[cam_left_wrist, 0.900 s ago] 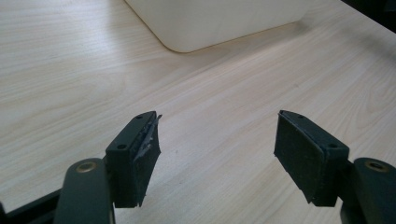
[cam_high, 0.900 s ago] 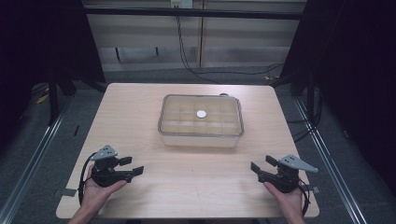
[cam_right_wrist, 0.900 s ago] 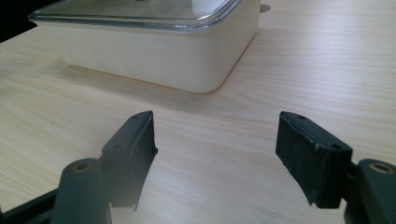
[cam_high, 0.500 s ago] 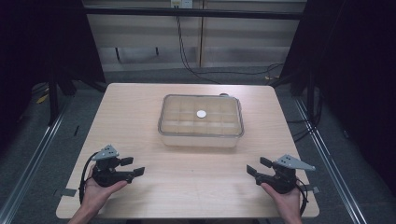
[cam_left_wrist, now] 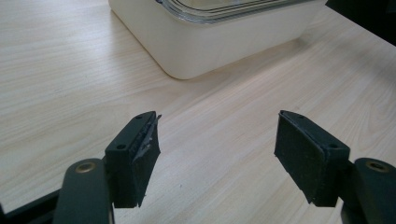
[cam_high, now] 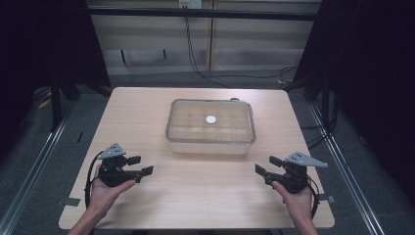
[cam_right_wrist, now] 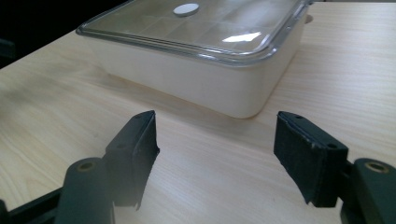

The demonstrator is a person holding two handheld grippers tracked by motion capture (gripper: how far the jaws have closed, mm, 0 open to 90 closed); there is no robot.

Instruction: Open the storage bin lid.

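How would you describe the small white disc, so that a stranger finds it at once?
On the wooden table stands a cream box with a clear lid. The small white disc sits at the lid's centre, the one round, opaque spot there.

A: What colour is the bench?
B: Pale wood, with a fine straight grain of light tan streaks.
A: And the box at the bench's middle?
B: Creamy white walls under a clear lid with a greyish rim. Through the lid a faint grid shows, and a small white disc sits at the lid's centre.
A: The left hand-held gripper, near the box's left corner?
B: Black, with a grey plate on top; its pads are matt black.
A: The right hand-held gripper?
B: The same black and grey.
A: Around the bench?
B: Dark grey floor, black curtains.
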